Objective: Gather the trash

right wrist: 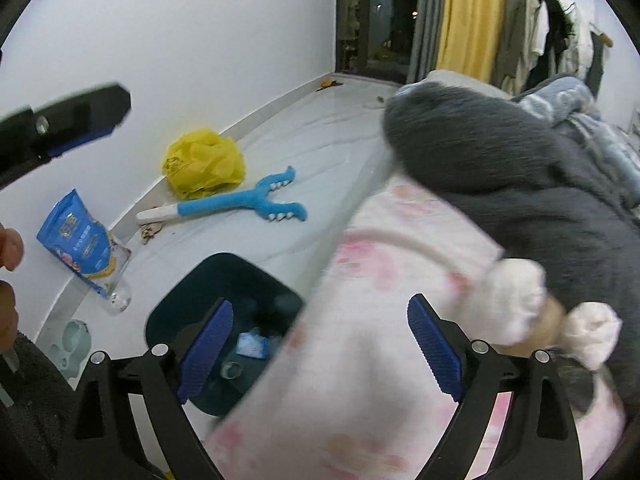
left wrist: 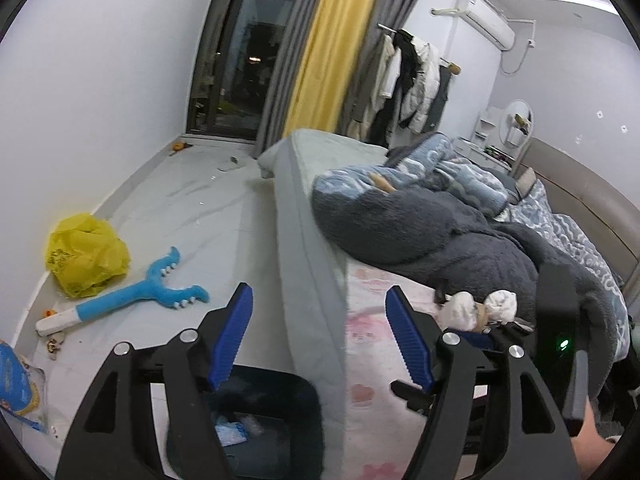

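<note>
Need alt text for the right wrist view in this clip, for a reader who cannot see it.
The open, empty right gripper hangs over a dark bin on the floor beside a bed with a pink sheet. By the wall lie a crumpled yellow bag, a blue toy grabber and a blue pouch. The left gripper enters upper left.

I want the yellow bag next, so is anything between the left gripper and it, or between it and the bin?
Nothing visible blocks the left gripper. The blue toy lies on the floor between the yellow bag and the bin, low enough to lift over.
</note>
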Tool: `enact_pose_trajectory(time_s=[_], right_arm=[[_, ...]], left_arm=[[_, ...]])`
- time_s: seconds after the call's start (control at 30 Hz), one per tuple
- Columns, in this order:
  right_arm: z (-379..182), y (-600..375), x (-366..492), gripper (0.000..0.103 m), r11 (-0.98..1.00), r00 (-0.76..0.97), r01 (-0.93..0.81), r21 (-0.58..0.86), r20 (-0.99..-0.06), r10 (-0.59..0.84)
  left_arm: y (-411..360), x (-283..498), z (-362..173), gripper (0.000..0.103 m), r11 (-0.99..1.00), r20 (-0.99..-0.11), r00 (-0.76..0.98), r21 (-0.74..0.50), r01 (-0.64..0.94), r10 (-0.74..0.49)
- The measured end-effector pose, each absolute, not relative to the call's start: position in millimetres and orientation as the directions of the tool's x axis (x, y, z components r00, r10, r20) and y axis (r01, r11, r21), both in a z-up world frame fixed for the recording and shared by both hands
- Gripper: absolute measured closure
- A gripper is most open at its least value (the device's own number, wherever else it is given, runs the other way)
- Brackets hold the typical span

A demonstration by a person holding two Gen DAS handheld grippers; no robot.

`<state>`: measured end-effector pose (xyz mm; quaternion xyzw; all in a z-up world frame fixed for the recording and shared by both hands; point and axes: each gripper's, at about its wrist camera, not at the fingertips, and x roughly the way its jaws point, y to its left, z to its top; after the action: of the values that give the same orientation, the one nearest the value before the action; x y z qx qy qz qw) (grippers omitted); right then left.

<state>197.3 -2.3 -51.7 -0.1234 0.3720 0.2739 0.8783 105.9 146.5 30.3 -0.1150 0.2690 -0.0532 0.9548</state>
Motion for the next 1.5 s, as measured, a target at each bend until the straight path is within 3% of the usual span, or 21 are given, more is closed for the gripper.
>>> enact_pose_trajectory(time_s=[0.57,1.1,1.5], right_arm=[[-24.6,-138.5,231.3,0.010,0.917,0.699,-0.398,-0.015,-0.653,0.292],[-49.1,-208.0,279.2,0.009,0.950,0.652,-0.285,0.129,-0.700,0.291],[-71.6,-233.8,297.6,0.009,0.934,0.597,-0.268,0.235,-0.720,0.352]], left_arm=[[65.0,153.0,6.2,0.028,0.950,-0.544,0.785,-0.248,0.187,-0.296],[2.9,191.7,-33.1,0.030,0.923,-0.615,0.690,-0.291,0.250,-0.381],[-18.3,212.2,-50.3,0.060,0.904,-0.642,0.639,-0.343,0.254,-0.423]])
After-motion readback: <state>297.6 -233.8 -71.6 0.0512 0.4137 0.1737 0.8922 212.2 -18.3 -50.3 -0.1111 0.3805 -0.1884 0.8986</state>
